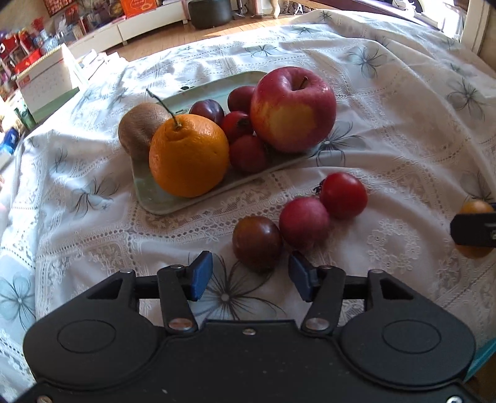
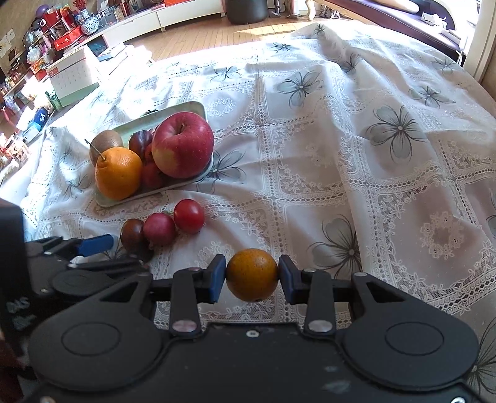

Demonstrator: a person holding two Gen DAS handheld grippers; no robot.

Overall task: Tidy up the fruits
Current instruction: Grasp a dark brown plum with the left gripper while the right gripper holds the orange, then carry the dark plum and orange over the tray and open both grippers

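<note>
A pale green tray (image 1: 161, 203) (image 2: 192, 107) on the tablecloth holds a kiwi (image 1: 139, 130), an orange (image 1: 189, 155) (image 2: 117, 173), a big red apple (image 1: 293, 108) (image 2: 183, 144) and several small dark red fruits. Three small fruits lie loose on the cloth in front of it: a dark one (image 1: 257, 241) (image 2: 131, 234), a pink-red one (image 1: 303, 221) (image 2: 159, 228) and a red tomato (image 1: 342, 193) (image 2: 189, 215). My left gripper (image 1: 251, 277) is open, just short of the dark fruit. My right gripper (image 2: 251, 277) is shut on a small orange-brown fruit (image 2: 251, 274) (image 1: 474, 206).
The white lace tablecloth (image 2: 341, 155) with grey flowers has raised folds at the right and back. Beyond the table's left edge stand a white box (image 1: 46, 80), shelves of goods and a dark stool (image 1: 210, 12) on the wooden floor.
</note>
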